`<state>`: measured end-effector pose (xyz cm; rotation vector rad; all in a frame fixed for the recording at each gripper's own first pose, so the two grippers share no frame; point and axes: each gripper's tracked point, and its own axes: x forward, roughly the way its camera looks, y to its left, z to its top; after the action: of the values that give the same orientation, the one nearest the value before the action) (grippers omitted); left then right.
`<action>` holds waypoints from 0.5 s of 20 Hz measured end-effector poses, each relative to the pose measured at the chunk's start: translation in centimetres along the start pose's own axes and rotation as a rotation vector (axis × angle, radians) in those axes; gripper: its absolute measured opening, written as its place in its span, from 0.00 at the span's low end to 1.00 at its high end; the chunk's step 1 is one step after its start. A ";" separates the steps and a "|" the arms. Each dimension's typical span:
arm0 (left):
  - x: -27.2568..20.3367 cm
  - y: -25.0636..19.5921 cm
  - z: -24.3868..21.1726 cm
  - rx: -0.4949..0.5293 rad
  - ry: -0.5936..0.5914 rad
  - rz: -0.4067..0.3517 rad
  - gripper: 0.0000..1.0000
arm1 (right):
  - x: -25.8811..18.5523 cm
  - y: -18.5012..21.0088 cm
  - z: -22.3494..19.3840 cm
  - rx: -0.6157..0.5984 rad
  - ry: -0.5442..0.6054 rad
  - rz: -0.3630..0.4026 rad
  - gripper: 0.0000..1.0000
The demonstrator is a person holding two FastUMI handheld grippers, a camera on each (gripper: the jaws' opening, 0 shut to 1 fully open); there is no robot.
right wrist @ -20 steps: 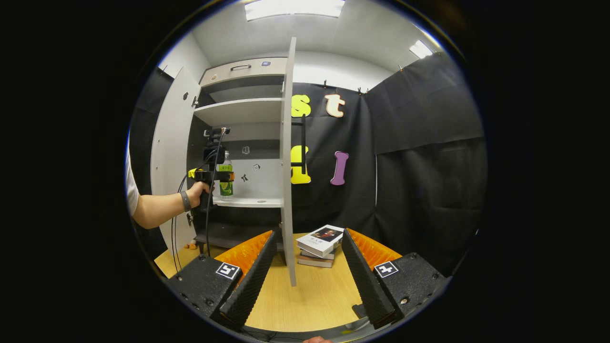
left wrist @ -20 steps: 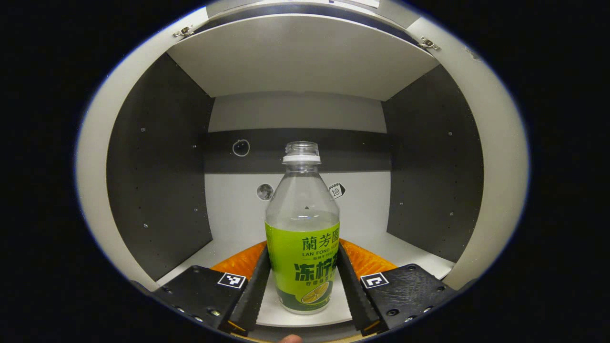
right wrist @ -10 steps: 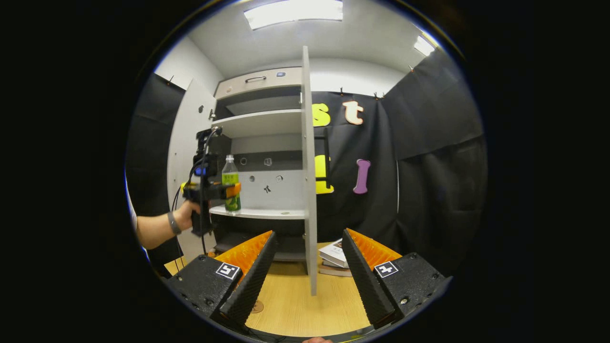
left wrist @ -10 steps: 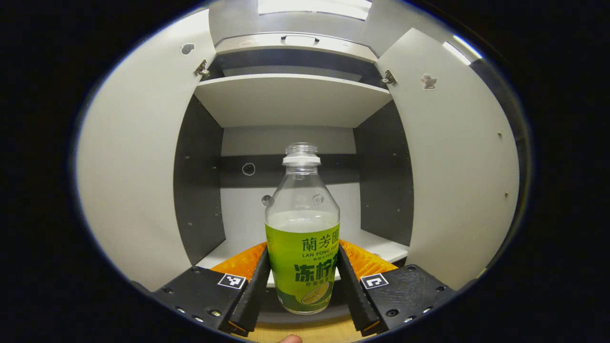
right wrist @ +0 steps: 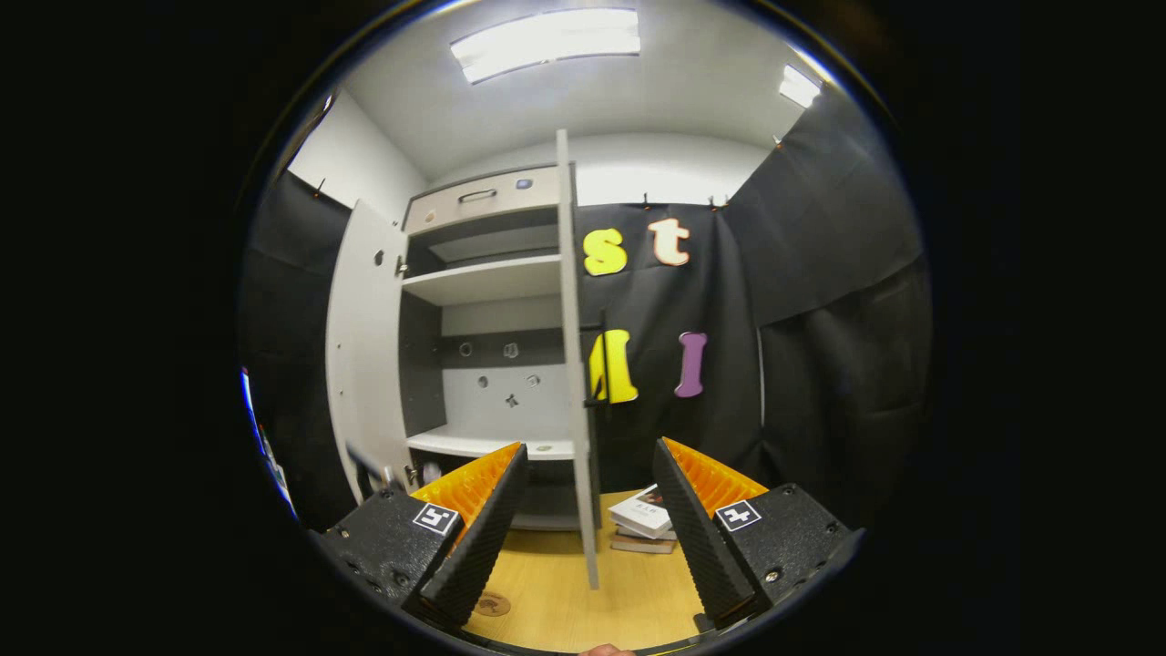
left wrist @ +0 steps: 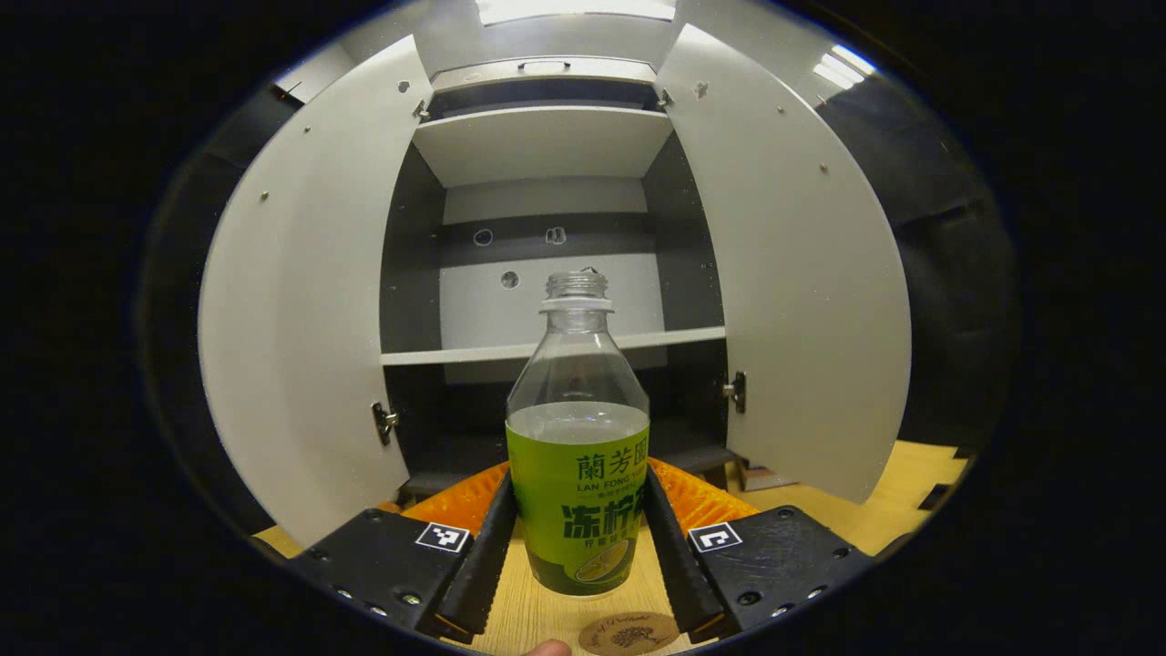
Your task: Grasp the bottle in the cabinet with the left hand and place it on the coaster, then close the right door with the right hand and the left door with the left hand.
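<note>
Holding the green-labelled bottle (left wrist: pixel 577 474) clamped upright in my left gripper (left wrist: pixel 576 538), I kept liquid level above the coaster (left wrist: pixel 629 632) at bottom centre; my right gripper (right wrist: pixel 583 528) waited open, empty.

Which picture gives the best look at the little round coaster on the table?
The left gripper view: the coaster lies close, just below the held bottle. In the right gripper view, the coaster is a small disc partly behind a finger.

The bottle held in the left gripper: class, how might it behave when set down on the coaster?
The bottle is tall and narrow, so it may tip if released tilted. It looks about half full, so probably fairly light, with liquid that could slosh. No cap shows, so it might spill. The left gripper presses its label; the coaster lies just below.
</note>
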<state>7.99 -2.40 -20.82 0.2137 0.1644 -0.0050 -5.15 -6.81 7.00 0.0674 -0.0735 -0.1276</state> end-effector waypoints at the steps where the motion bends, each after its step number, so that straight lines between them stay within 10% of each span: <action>1: -0.3 -0.8 -1.6 0.004 0.007 0.010 0.72 | -0.5 -0.7 0.2 -0.007 -0.003 -0.025 0.84; 10: -1.6 -3.2 -8.7 -0.092 0.107 0.002 0.73 | -4.9 -7.1 0.7 -0.106 0.074 -0.230 0.84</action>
<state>4.98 -3.76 -29.65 0.1220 0.2700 0.0159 -10.93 -13.22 6.84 -0.0255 0.0157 -0.3587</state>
